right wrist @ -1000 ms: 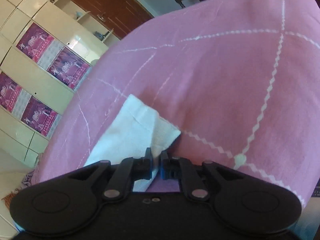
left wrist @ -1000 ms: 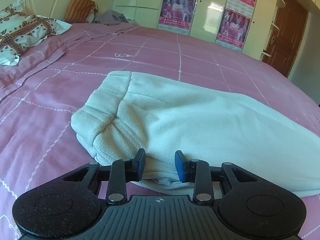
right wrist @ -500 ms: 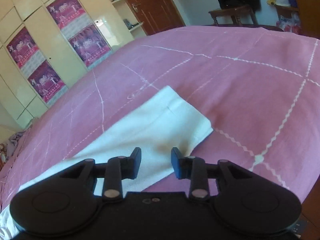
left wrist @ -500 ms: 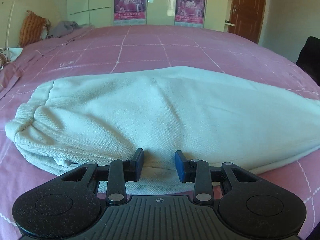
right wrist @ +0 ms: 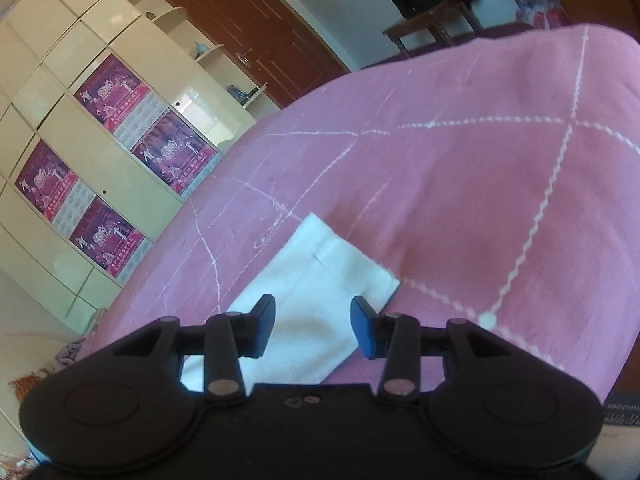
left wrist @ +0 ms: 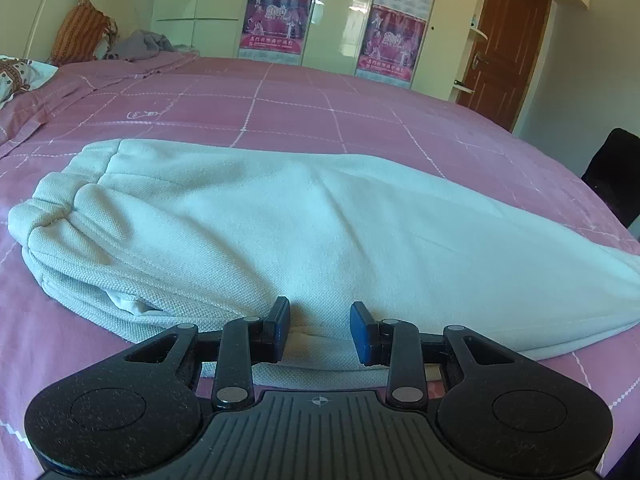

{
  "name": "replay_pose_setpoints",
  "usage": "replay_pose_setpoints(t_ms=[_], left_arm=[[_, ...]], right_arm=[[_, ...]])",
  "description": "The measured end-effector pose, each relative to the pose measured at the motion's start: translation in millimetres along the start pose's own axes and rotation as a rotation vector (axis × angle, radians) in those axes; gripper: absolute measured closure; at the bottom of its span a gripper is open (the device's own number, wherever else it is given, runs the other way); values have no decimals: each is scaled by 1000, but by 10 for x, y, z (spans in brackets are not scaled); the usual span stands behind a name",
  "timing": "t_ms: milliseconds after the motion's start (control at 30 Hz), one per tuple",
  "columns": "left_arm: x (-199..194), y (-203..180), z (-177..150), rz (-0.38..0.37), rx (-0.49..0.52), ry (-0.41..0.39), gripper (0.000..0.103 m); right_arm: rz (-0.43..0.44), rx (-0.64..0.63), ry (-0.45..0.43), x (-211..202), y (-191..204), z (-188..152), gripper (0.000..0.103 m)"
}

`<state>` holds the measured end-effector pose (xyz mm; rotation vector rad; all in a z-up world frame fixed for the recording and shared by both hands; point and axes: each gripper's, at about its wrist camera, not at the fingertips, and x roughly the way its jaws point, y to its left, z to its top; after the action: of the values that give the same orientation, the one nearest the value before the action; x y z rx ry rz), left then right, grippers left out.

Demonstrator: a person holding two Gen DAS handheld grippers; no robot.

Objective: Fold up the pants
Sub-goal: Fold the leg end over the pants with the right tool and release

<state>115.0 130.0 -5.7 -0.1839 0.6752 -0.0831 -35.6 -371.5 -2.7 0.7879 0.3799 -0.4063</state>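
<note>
White pants (left wrist: 320, 232) show waistband leftward, hem (right wrist: 340, 264) only in the right view.

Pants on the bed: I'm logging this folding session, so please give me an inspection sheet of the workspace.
Surface: pink bedspread with white stitched grid, covering the whole bed.
Job's things: white pants lying flat, folded lengthwise, waistband at the left; leg hem at the other end.
Clutter: patterned pillow, orange cushion, grey cloth heap at the bed's far end.
Grippers: left tongs open at the pants' near edge; right tongs open over the hem.
Cables: nothing seen.
Surroundings: cream wardrobe with pink posters, brown door.
</note>
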Motion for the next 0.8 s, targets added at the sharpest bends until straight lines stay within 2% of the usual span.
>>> replay_pose_setpoints(t_ms=[67,100,133,167,300,433,500,567,633,667,733,800], left_arm=[[0,10,6,-3,-5,0,69],[5,10,5,-3,-5,-2,69],[8,9,-2,-2,-4,-5,69],[7,5,-13,-1,-2,-9,69],[24,-15,-27,4,0,-15,69],[13,-10,-14,-4,2,-6,68],[-7,-6,-7,-5,-1,-7,68],[-29,-35,-19,6,15,-15,68],[-29,-75,-42,19,43,-21,68],[-26,-86,-39,23,49,-21,68],[-23,-70,-30,16,41,-18,68],[-32,-44,-31,3,26,-20,68]], right_arm=[[-43,-32,-30,64,7,139,60],[-72,-47,-38,105,-6,211,54],[-123,-52,-23,152,-37,282,49],[-160,-41,1,190,-73,329,50],[-133,-13,39,76,-139,283,54],[-101,43,146,190,-171,193,69],[-77,49,166,248,-128,170,94],[-58,9,125,203,-13,191,94],[-57,-41,121,236,94,198,87],[-76,-50,143,302,114,206,76],[-112,-65,209,475,136,226,95],[-42,-118,191,478,314,298,98]])
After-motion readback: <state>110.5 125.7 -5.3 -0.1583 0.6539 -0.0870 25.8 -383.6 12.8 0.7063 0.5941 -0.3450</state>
